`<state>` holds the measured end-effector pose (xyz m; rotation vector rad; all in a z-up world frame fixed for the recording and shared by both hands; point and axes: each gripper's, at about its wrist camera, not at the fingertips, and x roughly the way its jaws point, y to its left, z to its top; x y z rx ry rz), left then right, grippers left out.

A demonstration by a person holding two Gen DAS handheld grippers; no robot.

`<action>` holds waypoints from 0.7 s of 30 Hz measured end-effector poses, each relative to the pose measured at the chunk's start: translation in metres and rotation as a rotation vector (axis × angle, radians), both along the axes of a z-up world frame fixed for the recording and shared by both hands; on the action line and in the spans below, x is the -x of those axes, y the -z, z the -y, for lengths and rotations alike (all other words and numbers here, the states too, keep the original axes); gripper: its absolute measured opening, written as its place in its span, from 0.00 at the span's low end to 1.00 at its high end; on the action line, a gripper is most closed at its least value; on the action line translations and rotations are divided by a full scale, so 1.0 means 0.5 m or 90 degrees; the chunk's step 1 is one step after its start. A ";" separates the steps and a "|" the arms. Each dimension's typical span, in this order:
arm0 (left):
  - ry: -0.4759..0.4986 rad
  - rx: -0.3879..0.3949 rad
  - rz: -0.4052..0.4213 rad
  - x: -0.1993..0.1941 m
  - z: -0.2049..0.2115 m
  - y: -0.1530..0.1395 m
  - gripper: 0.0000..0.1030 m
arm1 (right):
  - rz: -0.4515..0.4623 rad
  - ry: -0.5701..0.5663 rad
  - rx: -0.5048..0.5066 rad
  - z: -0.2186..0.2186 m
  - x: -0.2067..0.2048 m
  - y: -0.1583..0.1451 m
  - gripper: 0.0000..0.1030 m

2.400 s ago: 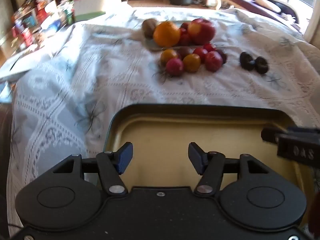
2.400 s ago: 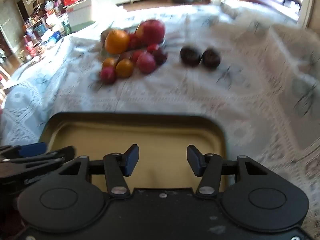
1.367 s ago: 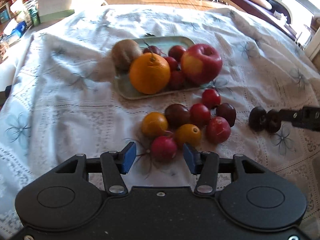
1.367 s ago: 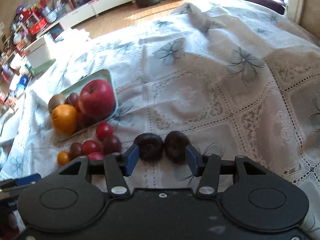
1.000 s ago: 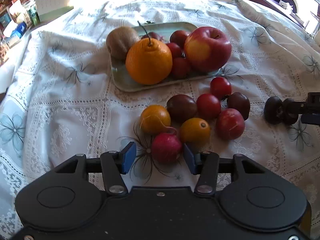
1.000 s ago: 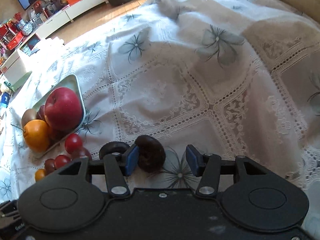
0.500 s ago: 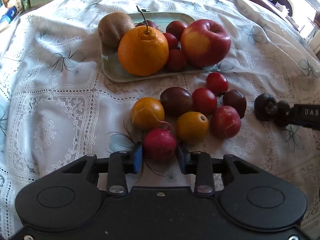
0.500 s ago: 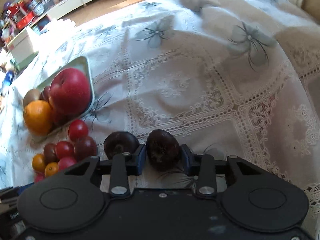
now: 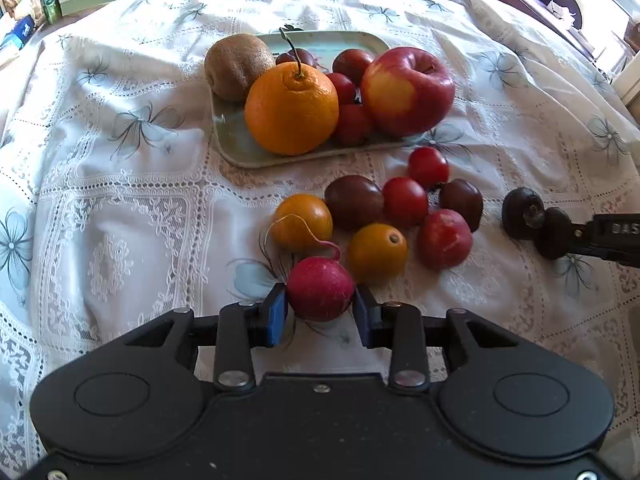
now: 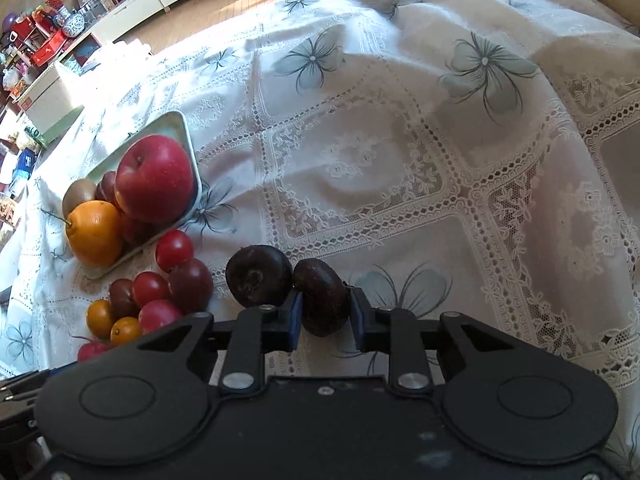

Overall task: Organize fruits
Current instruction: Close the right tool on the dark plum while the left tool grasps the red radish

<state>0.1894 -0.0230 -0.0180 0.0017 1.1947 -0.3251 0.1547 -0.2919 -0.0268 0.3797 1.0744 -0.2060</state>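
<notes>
A round, pink-red radish with a thin curling root tail sits on the lace-covered worktop, clasped on both sides by the blue pads of the left tool. Just beyond it lies a loose cluster of small fruits, touching one another: two orange-yellow ones, a dark purple plum, two glossy red ones, a dark maroon one and a red plum with pale streaks.

To the right of the cluster, the right tool grips a dark brown chestnut, wrinkled and matte, standing on edge between its pads. A second dark brown chestnut, with a ringed spot on its face, rests against the outer side of the tool's left pad.

Farther back, a pale green tray holds a large orange with a stem, a fuzzy brown kiwi, a big red apple with a yellow patch, and several small dark red fruits between them. The white cloth carries grey flower prints. Shelves and boxes stand in the room behind.
</notes>
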 end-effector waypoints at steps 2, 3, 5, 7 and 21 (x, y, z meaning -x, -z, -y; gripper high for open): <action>0.004 0.003 -0.003 0.006 -0.002 -0.003 0.42 | 0.008 0.006 0.007 -0.002 -0.002 0.001 0.31; 0.006 0.003 -0.002 0.009 -0.001 -0.004 0.42 | 0.011 0.010 0.010 -0.002 -0.003 0.002 0.32; 0.011 0.000 0.001 0.017 0.000 -0.008 0.42 | 0.012 0.016 0.018 -0.001 -0.008 0.011 0.43; 0.015 -0.002 0.003 0.022 0.001 -0.012 0.42 | 0.005 0.004 0.020 -0.002 -0.014 0.027 0.45; 0.043 0.001 0.008 0.075 0.018 -0.059 0.42 | 0.035 -0.003 0.069 -0.013 -0.018 0.031 0.38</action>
